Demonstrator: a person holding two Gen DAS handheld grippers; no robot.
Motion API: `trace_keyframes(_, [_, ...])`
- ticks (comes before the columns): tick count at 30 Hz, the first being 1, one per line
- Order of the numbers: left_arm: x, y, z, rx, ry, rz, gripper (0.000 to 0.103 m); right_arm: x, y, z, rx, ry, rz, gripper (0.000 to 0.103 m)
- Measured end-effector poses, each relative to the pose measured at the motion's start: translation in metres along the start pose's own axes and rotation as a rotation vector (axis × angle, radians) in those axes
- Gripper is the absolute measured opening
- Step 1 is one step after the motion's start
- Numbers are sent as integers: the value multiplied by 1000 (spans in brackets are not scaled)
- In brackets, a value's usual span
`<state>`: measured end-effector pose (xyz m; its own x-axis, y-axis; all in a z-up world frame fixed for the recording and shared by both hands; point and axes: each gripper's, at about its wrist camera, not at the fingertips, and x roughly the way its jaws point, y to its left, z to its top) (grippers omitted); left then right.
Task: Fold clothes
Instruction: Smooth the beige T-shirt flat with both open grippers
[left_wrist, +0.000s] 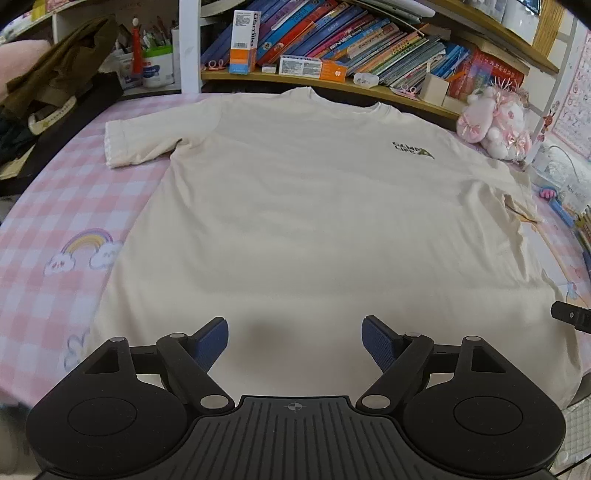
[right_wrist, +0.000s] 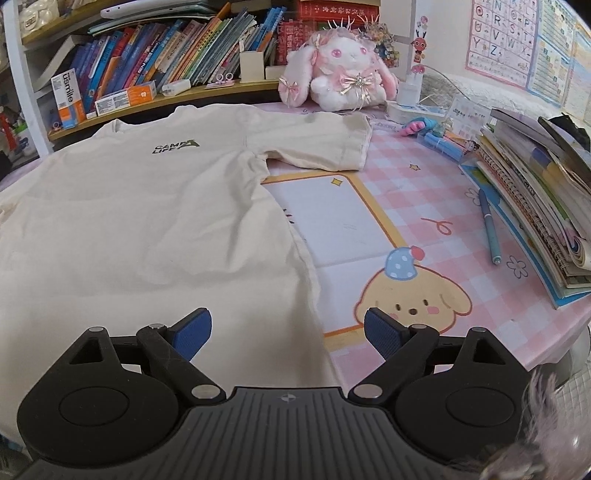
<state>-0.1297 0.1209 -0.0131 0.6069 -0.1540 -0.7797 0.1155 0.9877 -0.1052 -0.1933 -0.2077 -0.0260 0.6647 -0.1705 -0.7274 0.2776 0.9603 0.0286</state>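
A cream T-shirt (left_wrist: 295, 206) lies flat and face up on the pink checked desk mat (left_wrist: 55, 206), collar at the far side, both short sleeves spread out. A small dark logo (left_wrist: 413, 149) sits on its chest. My left gripper (left_wrist: 294, 341) hovers open over the shirt's near hem, nothing between its blue pads. In the right wrist view the same T-shirt (right_wrist: 147, 221) fills the left half, its right sleeve (right_wrist: 325, 144) lying outward. My right gripper (right_wrist: 288, 332) stands open above the shirt's lower right edge, nothing gripped. A black part of the right gripper (left_wrist: 572, 317) shows at the left view's right edge.
A shelf of books (right_wrist: 177, 55) runs along the back. A pink plush rabbit (right_wrist: 340, 77) sits behind the right sleeve. Stacked notebooks (right_wrist: 535, 206) and a blue pen (right_wrist: 489, 229) lie on the right. A dark bag and olive cloth (left_wrist: 55, 85) stand at the far left.
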Motion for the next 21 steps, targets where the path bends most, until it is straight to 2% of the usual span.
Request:
trace_keyframes(4, [9,24,22,29,7,-25,81,1,22,3,45,-9,-42,90])
trace_keyframes(7, [12,48,39,25,-18,-47,81,-4,46,5,57,-33,-68,90])
trace_keyframes(14, [28,102,64,36,-10,-34,81,-3,101,0,67,-32,-108,92])
trace_keyframes(17, [34,124,74,-16,-6,-30,81,-4,121,-3,66,-21,-109,92])
trace_keyframes(21, [42,157,86,-136,-14,-63,80,-9,139,-5,57,-24,-129,92])
